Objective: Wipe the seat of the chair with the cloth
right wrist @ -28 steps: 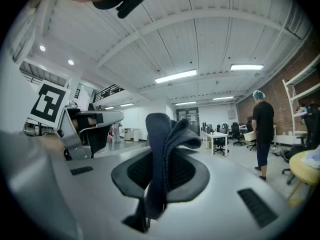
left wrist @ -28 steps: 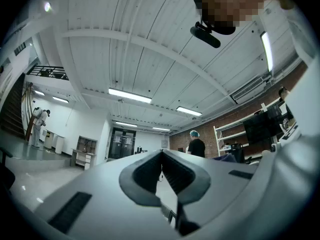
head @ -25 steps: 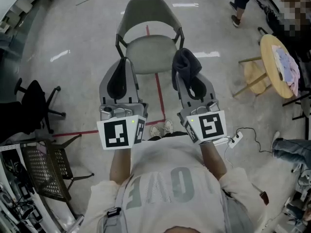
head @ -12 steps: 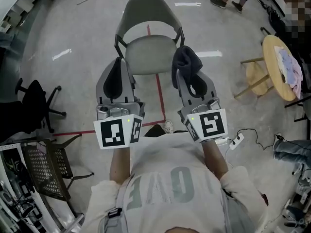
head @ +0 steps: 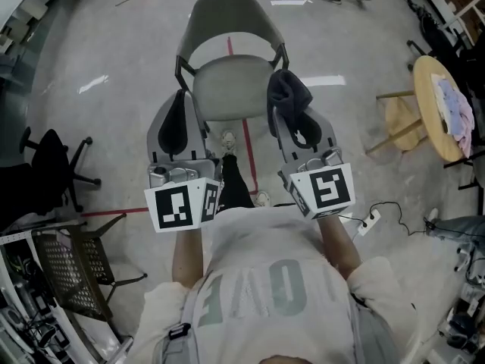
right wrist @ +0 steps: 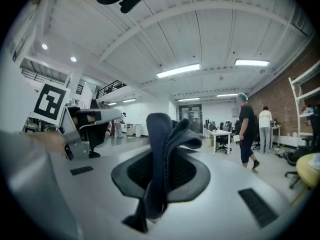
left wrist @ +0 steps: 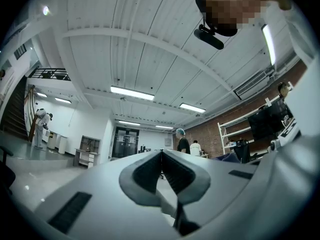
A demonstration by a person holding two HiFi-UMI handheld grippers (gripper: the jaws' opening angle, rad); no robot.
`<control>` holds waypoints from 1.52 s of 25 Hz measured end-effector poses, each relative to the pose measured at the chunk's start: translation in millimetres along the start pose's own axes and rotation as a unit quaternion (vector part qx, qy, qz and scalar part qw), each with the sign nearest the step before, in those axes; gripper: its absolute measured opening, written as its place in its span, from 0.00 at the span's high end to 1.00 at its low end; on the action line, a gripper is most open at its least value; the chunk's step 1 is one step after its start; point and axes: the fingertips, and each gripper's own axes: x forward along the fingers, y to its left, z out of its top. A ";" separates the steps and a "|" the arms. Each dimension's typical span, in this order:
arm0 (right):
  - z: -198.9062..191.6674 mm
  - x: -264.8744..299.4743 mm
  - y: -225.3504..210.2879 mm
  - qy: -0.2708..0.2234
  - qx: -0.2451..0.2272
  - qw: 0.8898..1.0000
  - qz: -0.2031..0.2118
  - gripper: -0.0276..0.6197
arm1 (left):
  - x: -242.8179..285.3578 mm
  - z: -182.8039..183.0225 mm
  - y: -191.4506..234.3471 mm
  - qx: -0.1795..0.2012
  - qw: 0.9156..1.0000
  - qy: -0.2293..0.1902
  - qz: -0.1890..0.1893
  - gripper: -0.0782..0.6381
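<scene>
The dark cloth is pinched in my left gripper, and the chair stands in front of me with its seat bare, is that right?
Not quite: the cloth sits in the right gripper, clamped between its jaws, as the right gripper view shows. The left gripper is shut on nothing. The chair does stand in front with its seat bare.

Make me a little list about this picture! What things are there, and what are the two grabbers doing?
chair: grey, straight ahead of the person
seat: bare, nothing lying on it
cloth: dark and bunched up, seen beside the seat's right edge in the head view
left gripper: jaws together, holding nothing
right gripper: jaws shut on the cloth
wiping: not yet started, as far as the views show
</scene>
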 end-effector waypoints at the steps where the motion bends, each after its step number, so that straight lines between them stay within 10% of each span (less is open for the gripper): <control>1: -2.7 9.2 -2.4 0.001 0.003 1.000 0.000 0.87 | 8.9 -7.0 5.5 -0.004 1.000 0.002 0.000 0.87; 27: -0.1 330.9 -105.4 0.053 0.020 0.993 -0.106 0.87 | 323.7 -74.9 156.7 -0.045 0.993 0.007 -0.112 0.87; 38: -18.1 364.0 -154.5 0.063 0.058 0.992 -0.092 0.87 | 370.3 -99.1 162.4 -0.044 0.997 0.020 -0.063 0.87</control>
